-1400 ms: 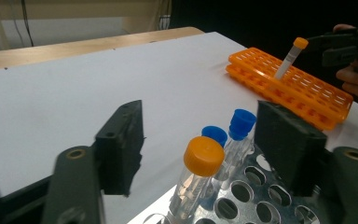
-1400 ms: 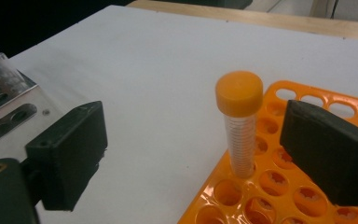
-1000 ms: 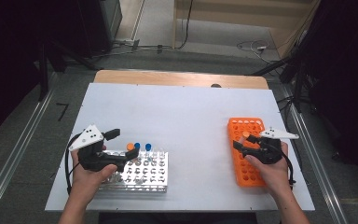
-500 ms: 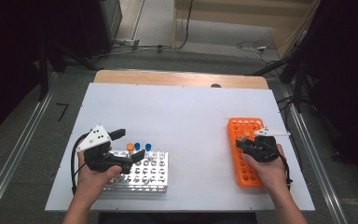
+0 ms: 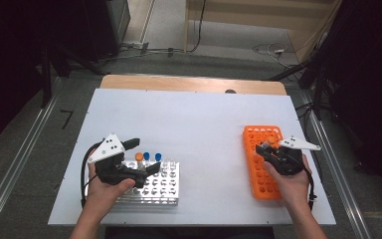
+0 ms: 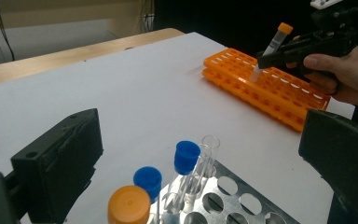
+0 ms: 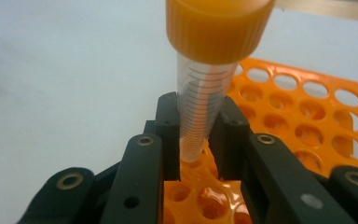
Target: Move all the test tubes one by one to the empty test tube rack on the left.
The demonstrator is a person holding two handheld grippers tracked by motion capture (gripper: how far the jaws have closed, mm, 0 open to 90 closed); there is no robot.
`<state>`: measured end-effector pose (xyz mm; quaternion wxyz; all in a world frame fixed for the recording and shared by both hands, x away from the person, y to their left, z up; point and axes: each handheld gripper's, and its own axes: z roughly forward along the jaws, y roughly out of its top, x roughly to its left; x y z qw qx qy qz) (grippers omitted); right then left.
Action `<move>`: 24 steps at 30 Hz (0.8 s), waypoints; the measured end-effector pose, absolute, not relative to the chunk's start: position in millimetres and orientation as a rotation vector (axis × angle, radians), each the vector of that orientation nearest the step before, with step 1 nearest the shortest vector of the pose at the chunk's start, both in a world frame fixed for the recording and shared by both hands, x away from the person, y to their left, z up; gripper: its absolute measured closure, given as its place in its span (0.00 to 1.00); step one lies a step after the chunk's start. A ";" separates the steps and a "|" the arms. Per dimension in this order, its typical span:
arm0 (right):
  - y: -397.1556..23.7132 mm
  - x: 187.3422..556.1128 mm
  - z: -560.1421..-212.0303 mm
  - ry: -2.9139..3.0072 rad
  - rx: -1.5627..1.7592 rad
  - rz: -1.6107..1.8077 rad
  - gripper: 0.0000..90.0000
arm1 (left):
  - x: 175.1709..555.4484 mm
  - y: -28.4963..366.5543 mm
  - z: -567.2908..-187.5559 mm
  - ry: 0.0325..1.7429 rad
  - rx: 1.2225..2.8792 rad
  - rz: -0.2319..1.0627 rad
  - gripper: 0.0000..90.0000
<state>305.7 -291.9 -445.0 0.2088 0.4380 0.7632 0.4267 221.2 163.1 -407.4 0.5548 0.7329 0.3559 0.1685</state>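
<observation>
**Lifting the orange-capped tube clear of its rack**

With the right gripper (image 7: 196,140) closed, its fingers (image 7: 168,135) having just been closing on the orange-capped tube (image 7: 205,93) over the orange rack (image 5: 261,164), we should draw it straight up. The left gripper (image 6: 200,154) hangs wide above the metal rack (image 5: 154,186) on the surface (image 5: 194,119)

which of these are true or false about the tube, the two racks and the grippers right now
1. The right gripper is shut on the orange-capped tube. True.
2. That tube lies flat on the white table. False: it is held over the orange rack, its tip at a hole.
3. The left gripper holds a blue-capped tube. False: its jaws are open, and the blue-capped tubes stand in the metal rack.
4. The metal rack holds one orange-capped tube. True.
</observation>
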 end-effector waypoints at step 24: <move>-231.2 261.1 -426.5 2.419 0.755 1.426 0.81 | 216.7 114.3 -406.1 0.719 1.754 0.307 0.02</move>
